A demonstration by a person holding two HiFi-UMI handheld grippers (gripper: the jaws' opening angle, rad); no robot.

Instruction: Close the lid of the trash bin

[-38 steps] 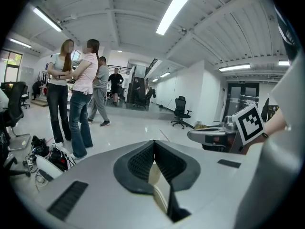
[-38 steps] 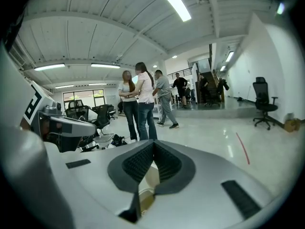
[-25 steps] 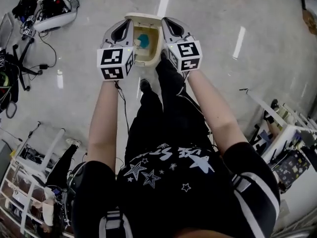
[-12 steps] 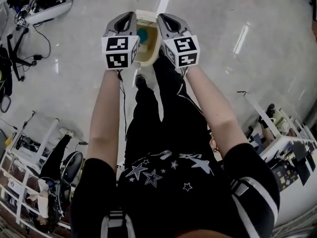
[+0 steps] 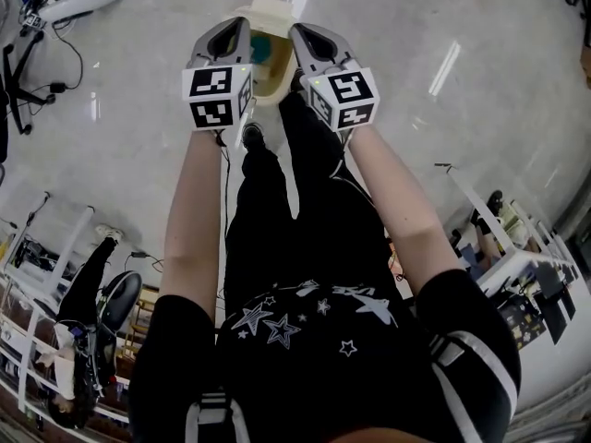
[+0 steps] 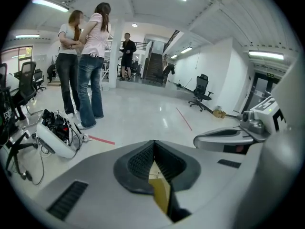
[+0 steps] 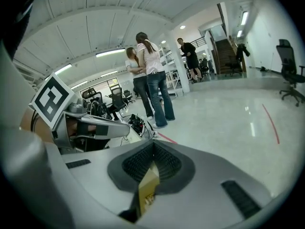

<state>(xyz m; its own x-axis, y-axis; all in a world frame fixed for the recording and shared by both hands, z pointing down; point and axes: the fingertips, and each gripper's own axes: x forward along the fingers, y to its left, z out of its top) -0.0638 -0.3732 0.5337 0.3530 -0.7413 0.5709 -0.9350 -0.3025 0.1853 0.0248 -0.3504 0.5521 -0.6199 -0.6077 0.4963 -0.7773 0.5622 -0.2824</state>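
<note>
Head view: we hold left hand-held gripper [image 5: 229, 33] and right hand-held gripper [image 5: 307, 37] over the trash bin [image 5: 270, 9].
Jaws: both closed, empty.

Glossy polished floor [image 5: 480, 90]; smooth cream plastic trash bin [image 5: 268, 9]; left gripper [image 6: 153, 144] and right gripper [image 7: 153, 144] matt grey plastic, ribbed black pads [image 6: 138, 162].

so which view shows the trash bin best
The head view: the trash bin sits below, between the left gripper and the right gripper, its top open. Both gripper views show only a tan sliver behind their shut jaws, possibly the bin.
</note>
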